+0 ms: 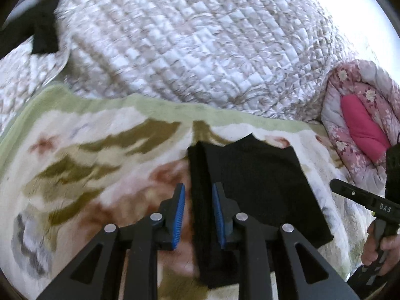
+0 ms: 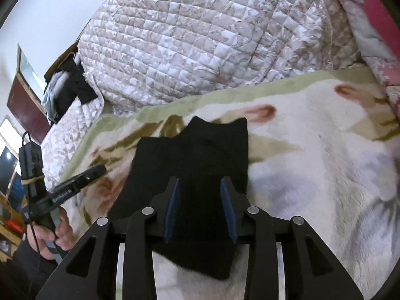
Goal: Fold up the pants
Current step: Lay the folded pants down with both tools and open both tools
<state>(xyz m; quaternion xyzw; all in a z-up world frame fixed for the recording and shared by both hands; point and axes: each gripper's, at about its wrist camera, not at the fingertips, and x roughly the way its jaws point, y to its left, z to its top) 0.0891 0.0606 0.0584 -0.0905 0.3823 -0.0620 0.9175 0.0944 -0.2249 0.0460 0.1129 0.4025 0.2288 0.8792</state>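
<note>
The black pants point(image 1: 255, 190) lie folded into a compact rectangle on the floral fleece blanket point(image 1: 87, 155). My left gripper point(image 1: 198, 190) is open above their left edge, with nothing between its blue pads. In the right wrist view the pants point(image 2: 200, 155) lie straight ahead. My right gripper point(image 2: 200, 185) is open over their near part and holds nothing. The right gripper also shows at the right edge of the left wrist view point(image 1: 336, 183), and the left gripper at the left of the right wrist view point(image 2: 100, 168).
A bulky white quilted duvet point(image 1: 187, 37) is heaped behind the blanket. A pink floral quilt point(image 1: 360, 115) is rolled at the right. Dark clothes point(image 2: 72, 85) lie at the far left by a wooden cabinet point(image 2: 22, 105).
</note>
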